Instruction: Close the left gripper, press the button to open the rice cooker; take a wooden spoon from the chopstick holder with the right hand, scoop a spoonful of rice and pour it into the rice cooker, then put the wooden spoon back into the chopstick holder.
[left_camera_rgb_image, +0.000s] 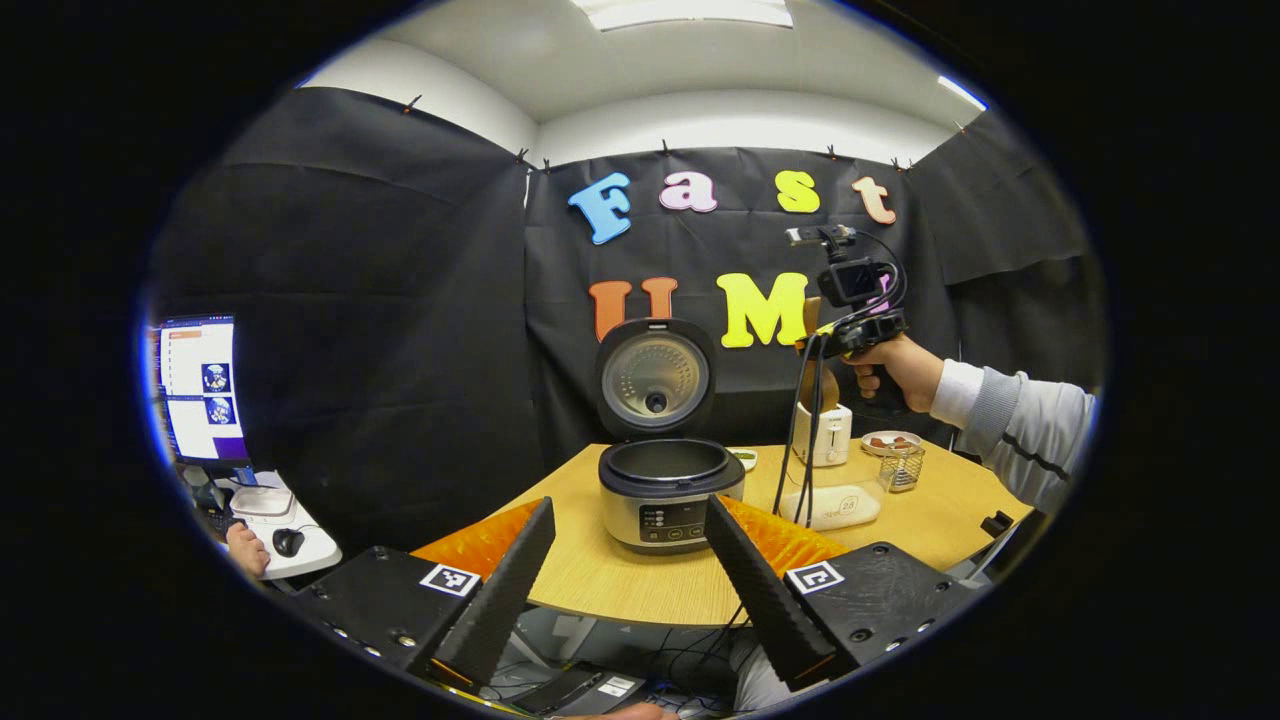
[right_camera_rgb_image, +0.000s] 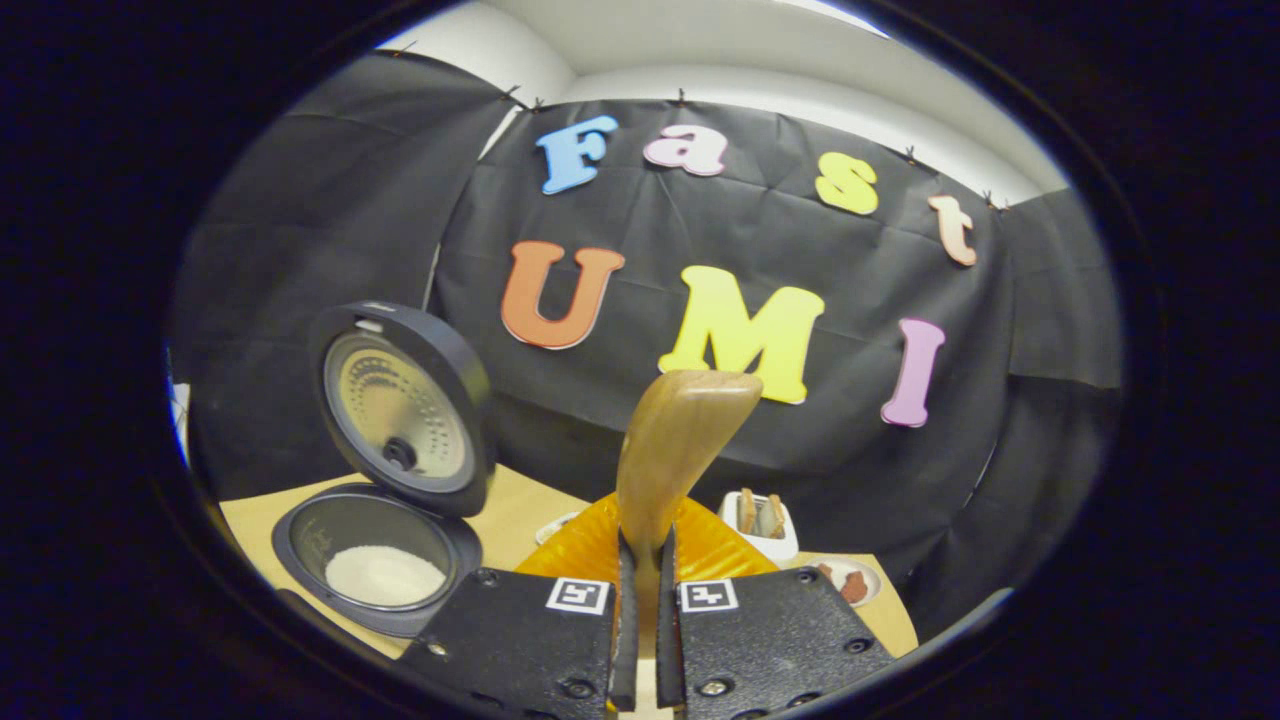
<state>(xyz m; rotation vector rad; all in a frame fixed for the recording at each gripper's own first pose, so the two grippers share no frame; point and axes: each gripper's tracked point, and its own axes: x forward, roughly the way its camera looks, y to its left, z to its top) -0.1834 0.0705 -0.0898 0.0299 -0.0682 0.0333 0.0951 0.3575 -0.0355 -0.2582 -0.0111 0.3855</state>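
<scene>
The rice cooker (right_camera_rgb_image: 375, 560) stands open at eight o'clock, white rice (right_camera_rgb_image: 385, 576) inside. The right gripper (right_camera_rgb_image: 645, 620) clamps the wooden spoon (right_camera_rgb_image: 675, 450). The left gripper (left_camera_rgb_image: 630, 590) gapes apart.

Nothing legible. Square black-and-white coded markers (left_camera_rgb_image: 449, 579) sit on the left gripper (left_camera_rgb_image: 630, 505) and right gripper (right_camera_rgb_image: 647, 540); marks on the silver rice cooker's dark front panel (left_camera_rgb_image: 672, 522) are too small to read.

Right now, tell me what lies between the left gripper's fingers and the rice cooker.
In the left gripper view, only bare tabletop separates the open left gripper from the rice cooker, lid up.
</scene>
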